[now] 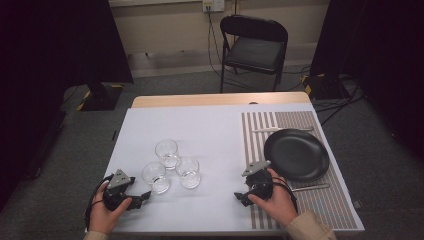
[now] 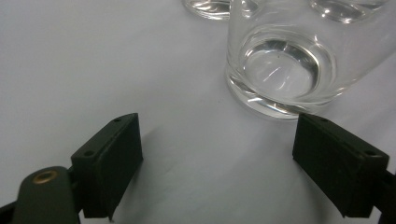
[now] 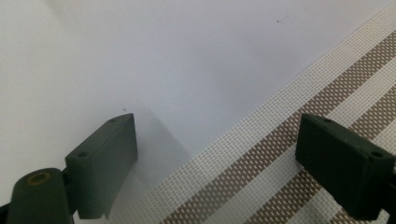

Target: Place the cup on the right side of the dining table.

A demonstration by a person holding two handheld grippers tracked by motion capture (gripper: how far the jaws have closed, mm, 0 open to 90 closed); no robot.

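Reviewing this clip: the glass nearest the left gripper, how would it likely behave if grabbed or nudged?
The nearest glass looks smooth and clear, so it may slip between the hard black fingers. Its thick base suggests it is fairly heavy and more likely to slide than tip. Two other glasses stand close, so a push could knock it against them; it is probably breakable.

- A black folding metal chair [image 1: 254,47] stands on grey carpet beyond the desk's [image 1: 215,99] far edge.
- A wall socket [image 1: 213,5] sits above the chair, with cables hanging down.
- Black curtains [image 1: 55,45] hang at both sides.
- Cables [image 1: 340,95] lie tangled on the floor at right.
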